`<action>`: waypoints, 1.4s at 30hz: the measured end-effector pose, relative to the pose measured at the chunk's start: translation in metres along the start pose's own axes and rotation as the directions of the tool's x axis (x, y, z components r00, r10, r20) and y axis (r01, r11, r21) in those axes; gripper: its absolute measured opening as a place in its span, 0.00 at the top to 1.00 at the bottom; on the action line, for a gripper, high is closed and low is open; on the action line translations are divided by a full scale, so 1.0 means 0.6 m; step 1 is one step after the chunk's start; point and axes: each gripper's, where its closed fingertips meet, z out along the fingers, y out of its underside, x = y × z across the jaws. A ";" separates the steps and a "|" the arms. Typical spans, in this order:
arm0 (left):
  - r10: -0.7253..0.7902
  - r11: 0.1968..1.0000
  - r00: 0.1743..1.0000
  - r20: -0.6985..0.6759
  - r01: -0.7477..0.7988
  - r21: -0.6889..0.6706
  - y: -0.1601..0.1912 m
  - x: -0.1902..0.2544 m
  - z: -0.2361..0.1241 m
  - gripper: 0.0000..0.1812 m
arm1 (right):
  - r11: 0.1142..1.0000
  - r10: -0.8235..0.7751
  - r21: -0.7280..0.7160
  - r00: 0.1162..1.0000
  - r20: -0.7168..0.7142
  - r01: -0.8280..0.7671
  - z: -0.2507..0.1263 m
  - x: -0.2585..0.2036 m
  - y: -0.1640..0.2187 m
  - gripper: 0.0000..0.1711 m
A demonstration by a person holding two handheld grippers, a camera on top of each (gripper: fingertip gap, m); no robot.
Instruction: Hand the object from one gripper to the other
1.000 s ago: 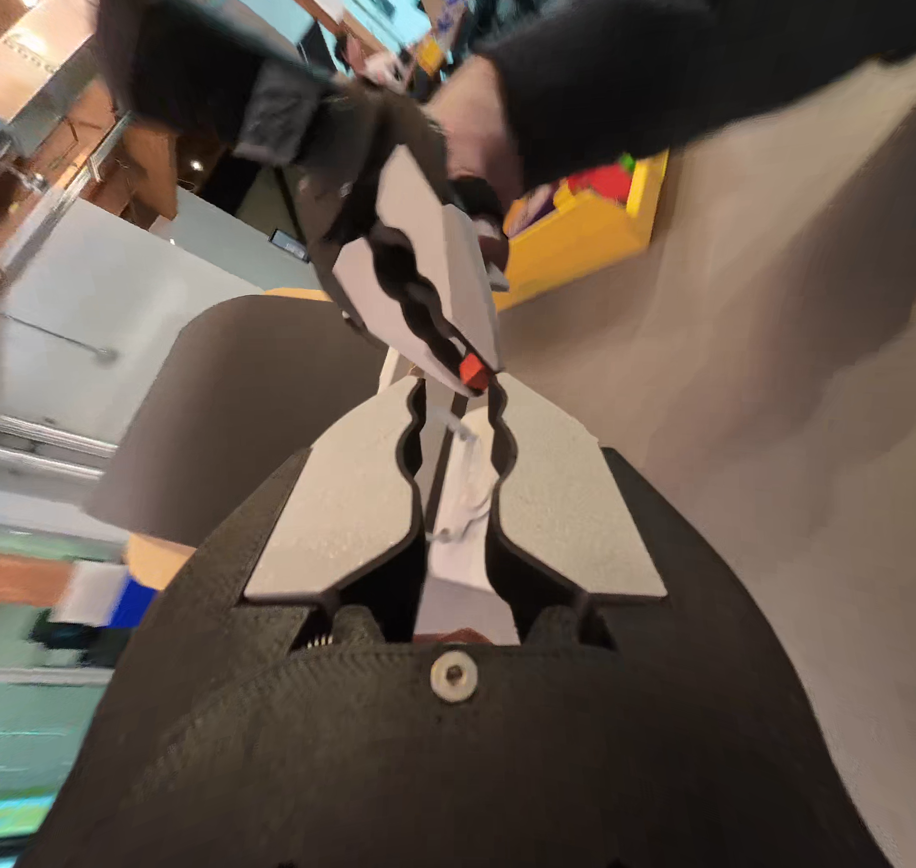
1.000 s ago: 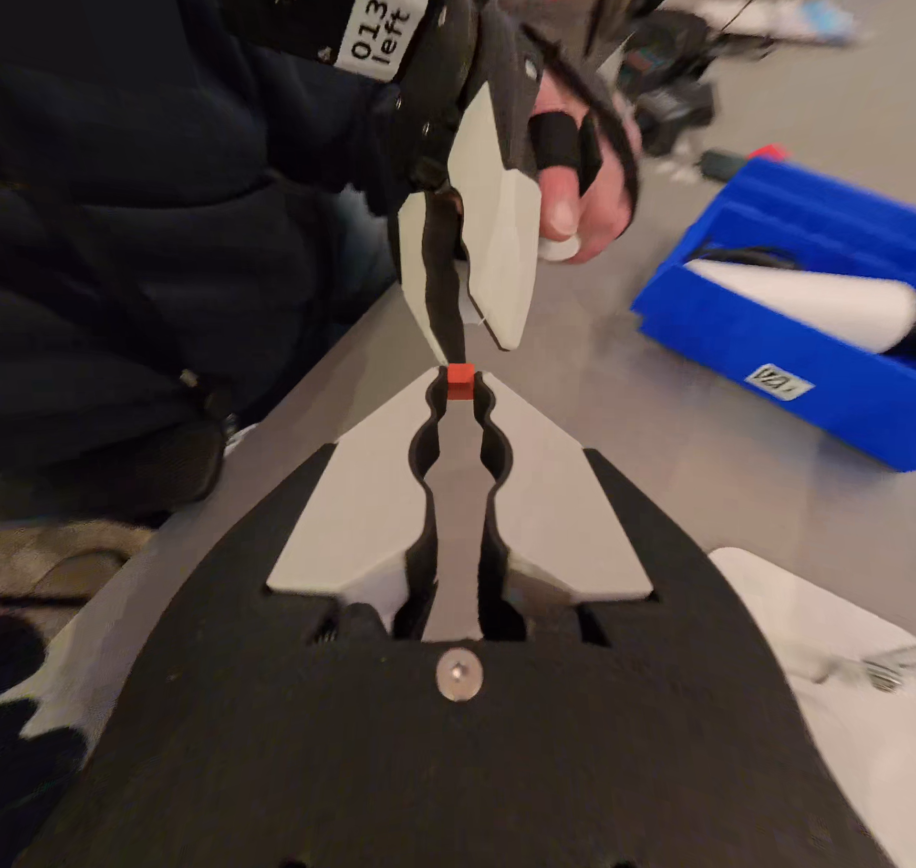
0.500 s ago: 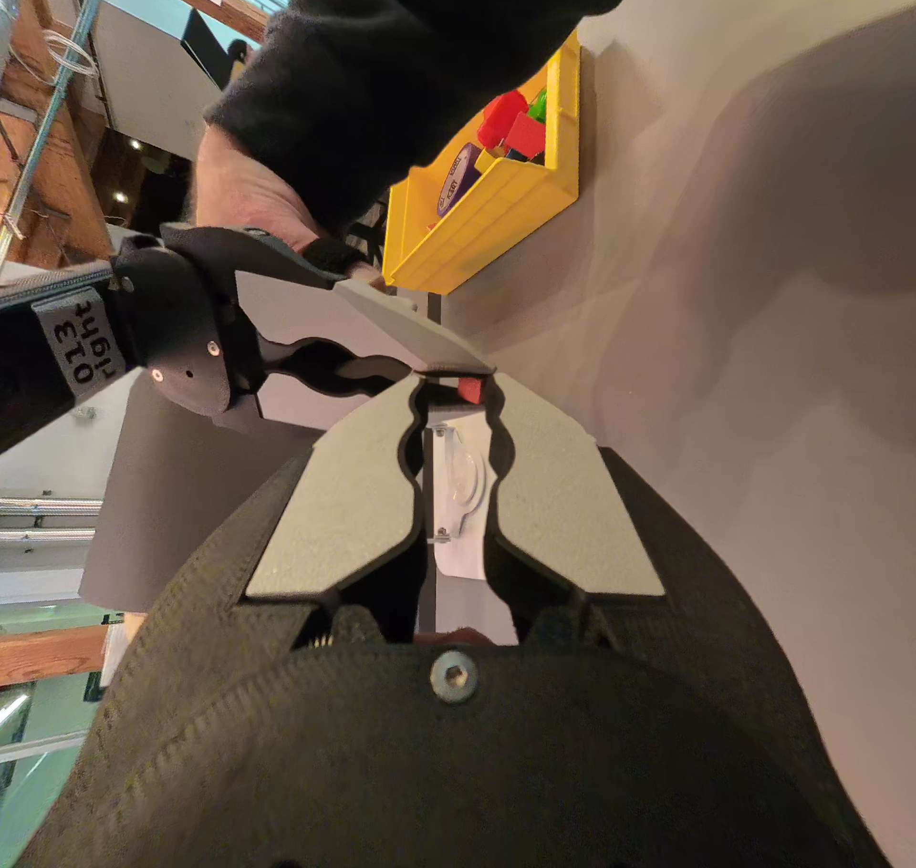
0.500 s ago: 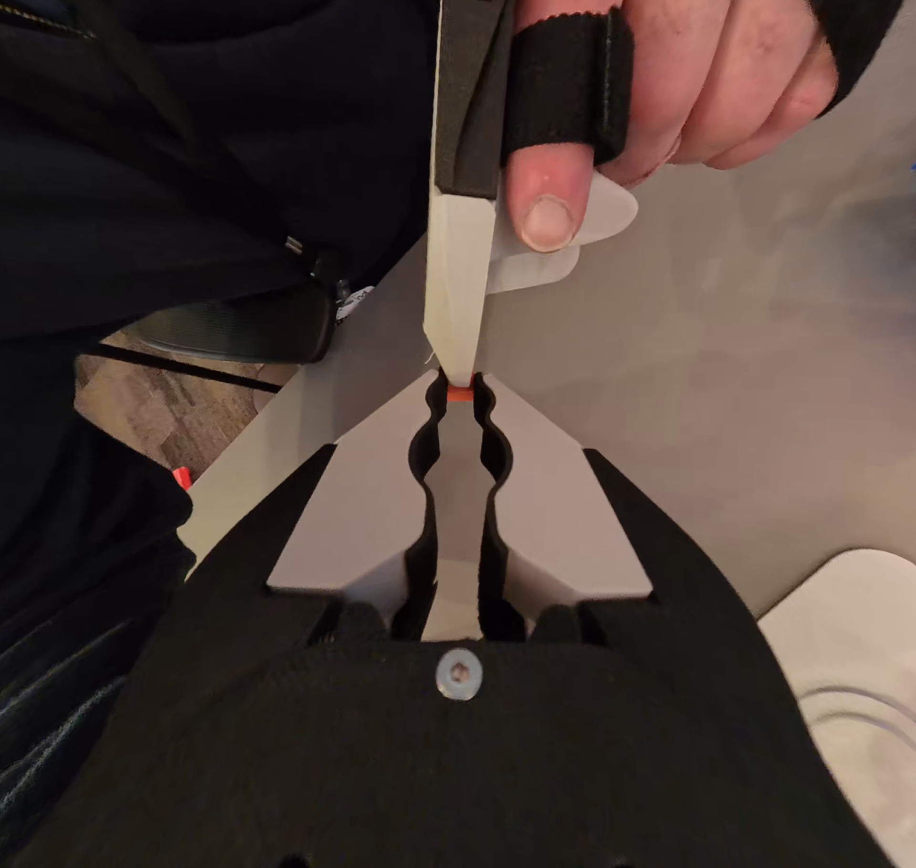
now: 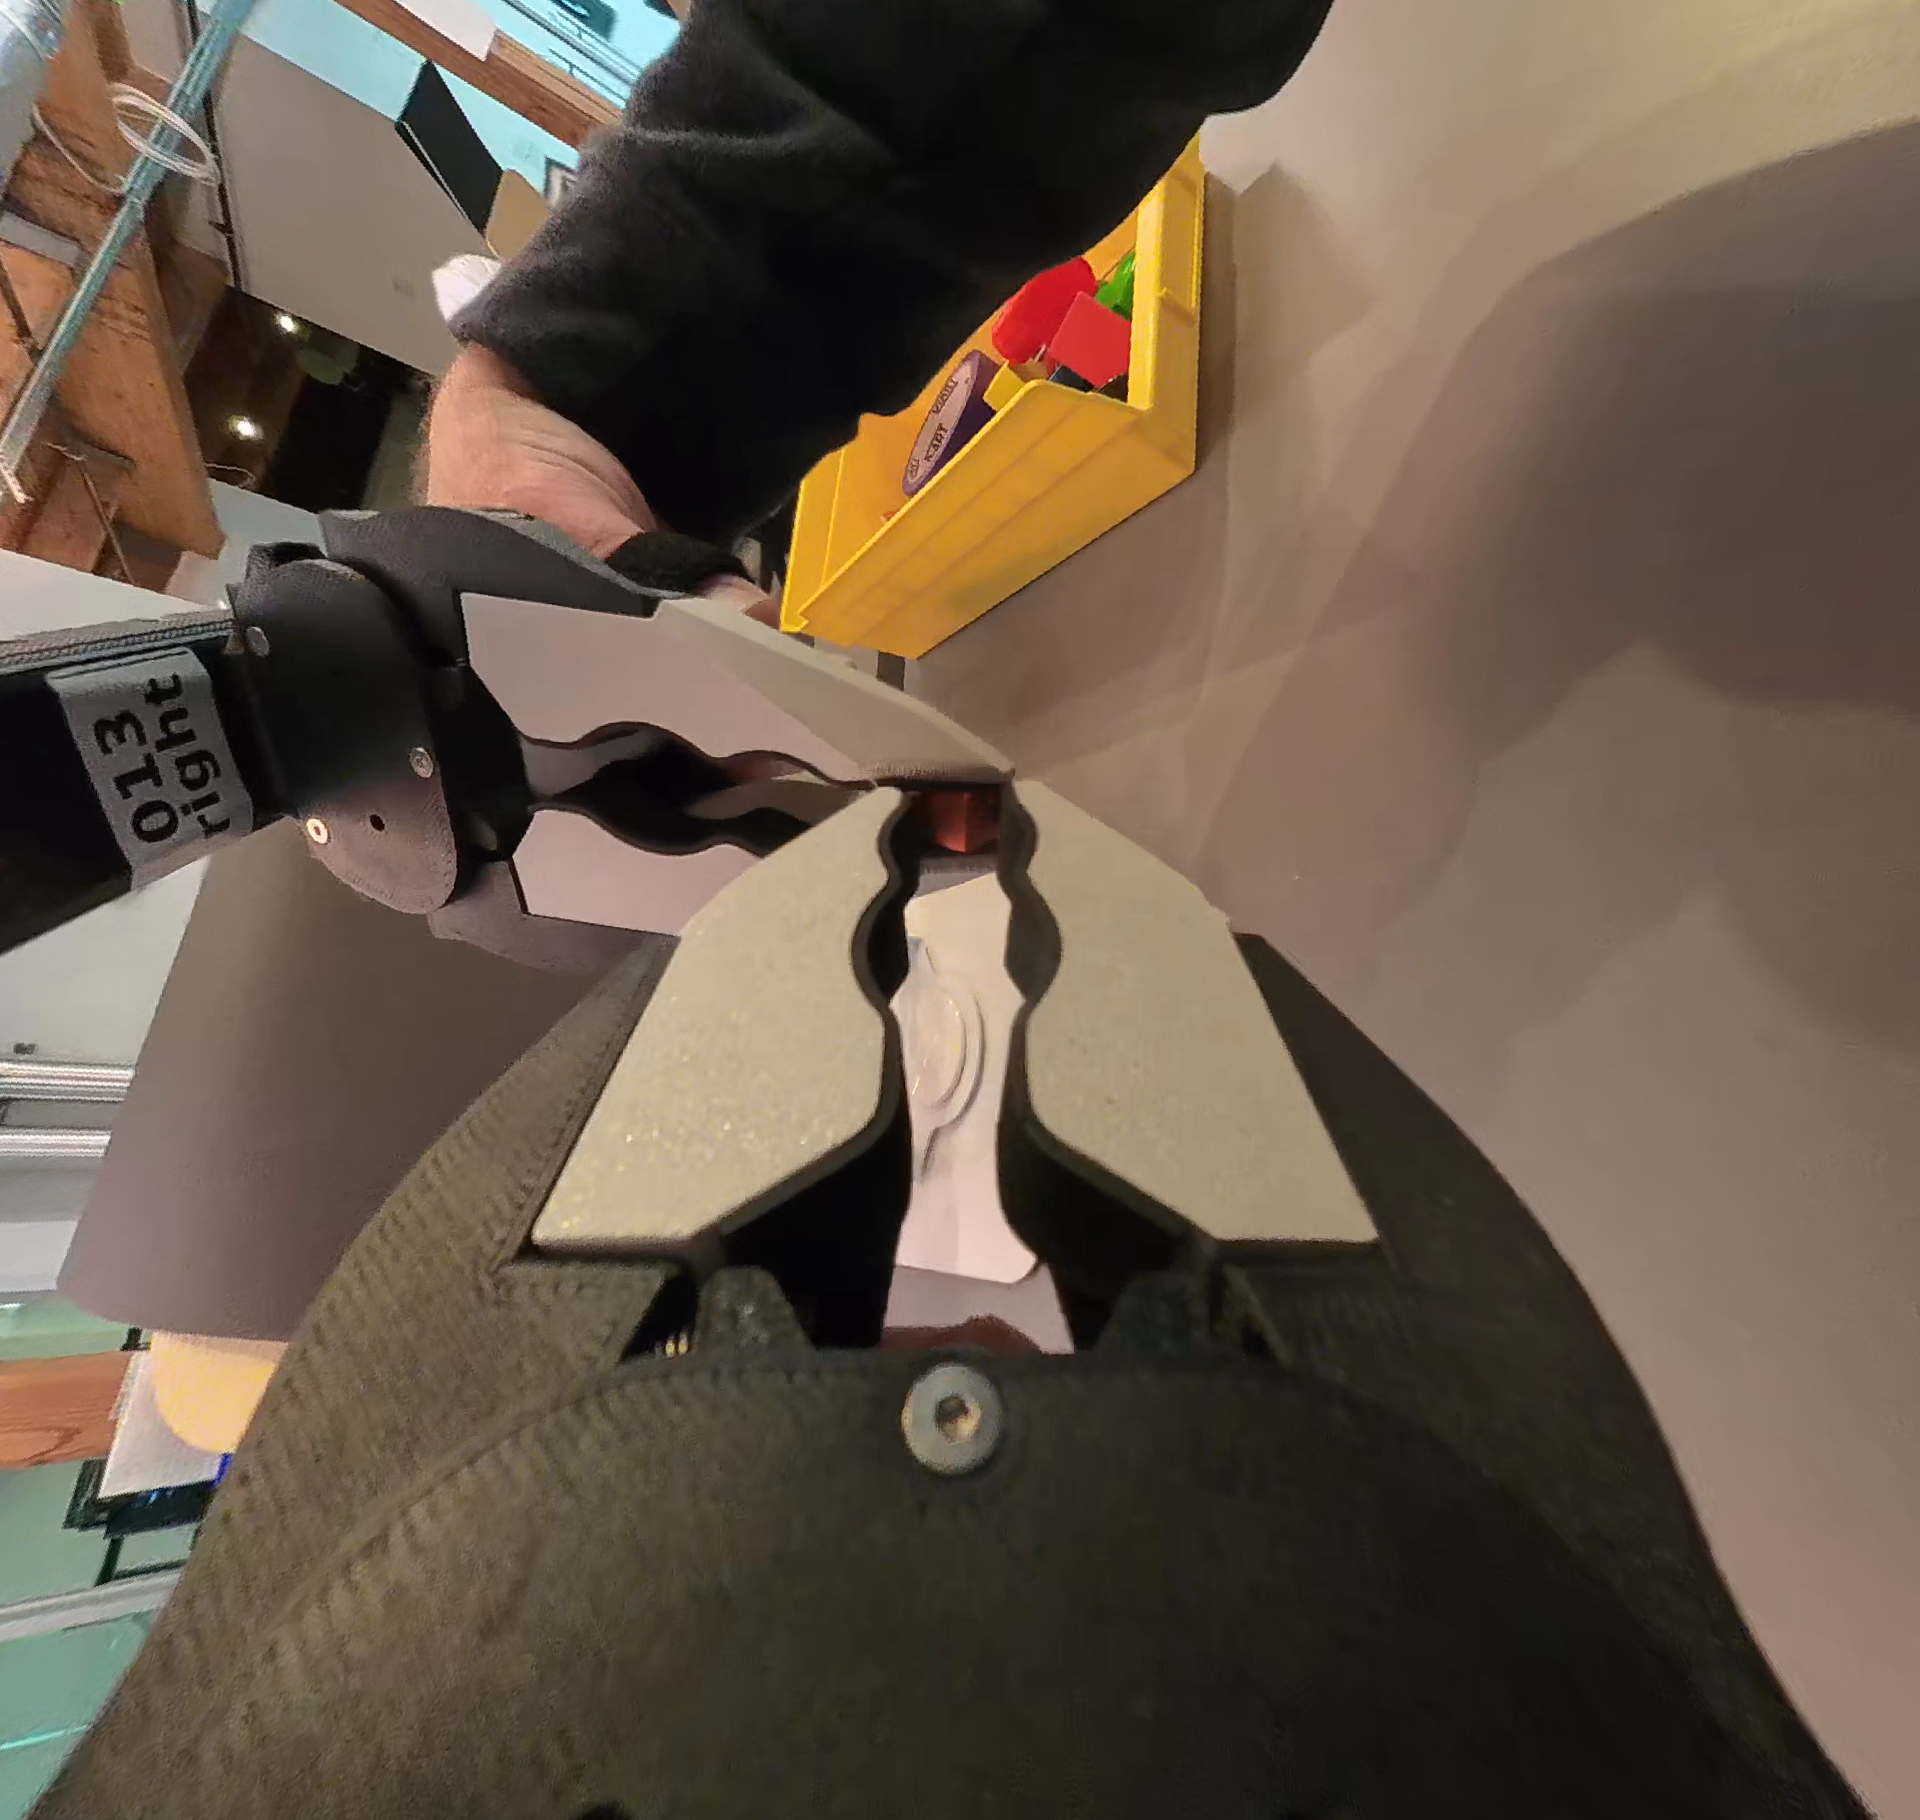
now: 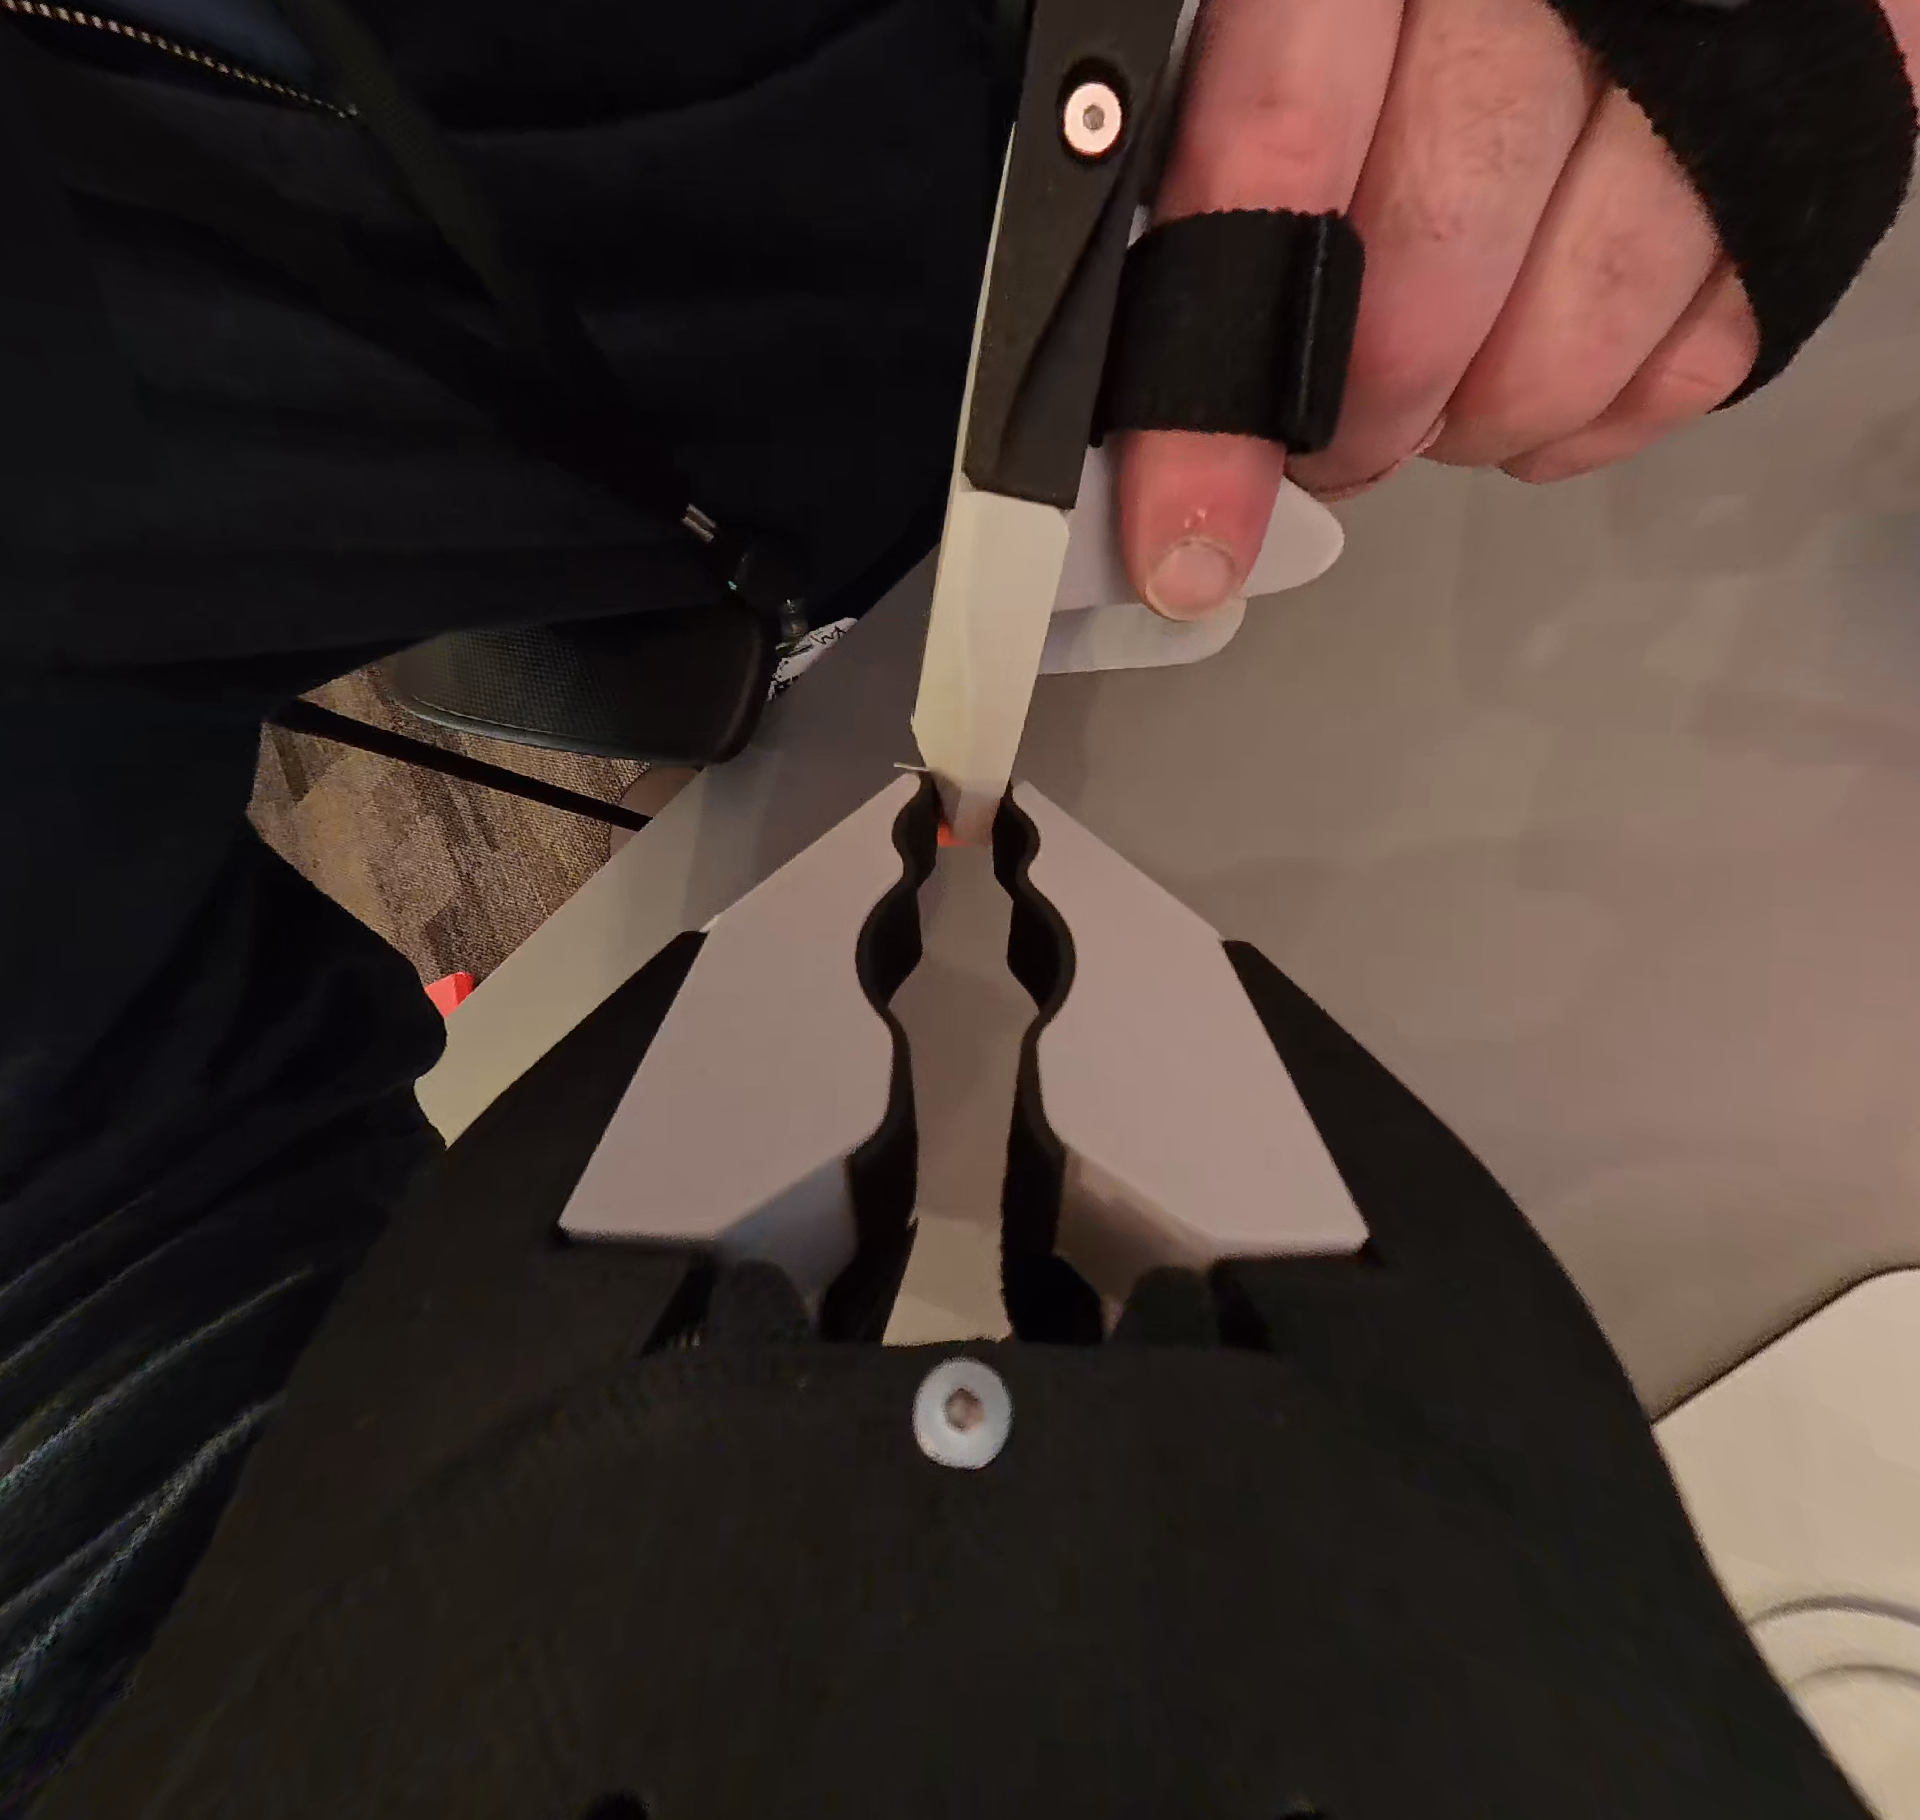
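The left gripper (image 5: 956, 814) pinches a small red block (image 5: 956, 823) at its fingertips. The right gripper (image 6: 961, 814), coming in crosswise, has its tips closed on the same block (image 6: 948, 835). Farther off, a yellow bin (image 5: 997, 513) sits on the grey table (image 5: 1558, 731).

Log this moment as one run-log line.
phase: handover | object: small red block | right gripper: shut on block | left gripper: fingers around block, closure unclear | release: not yet

Grey table (image 5: 1558, 627), yellow bin (image 5: 997, 523) resting on it, white sheet (image 6: 1808, 1438)
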 end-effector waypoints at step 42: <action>-0.900 -0.125 0.091 -0.426 0.883 0.452 0.011 -0.138 -0.054 0.93 | 0.867 -0.223 -0.262 -0.140 -0.965 0.423 -0.126 0.063 -0.110 0.94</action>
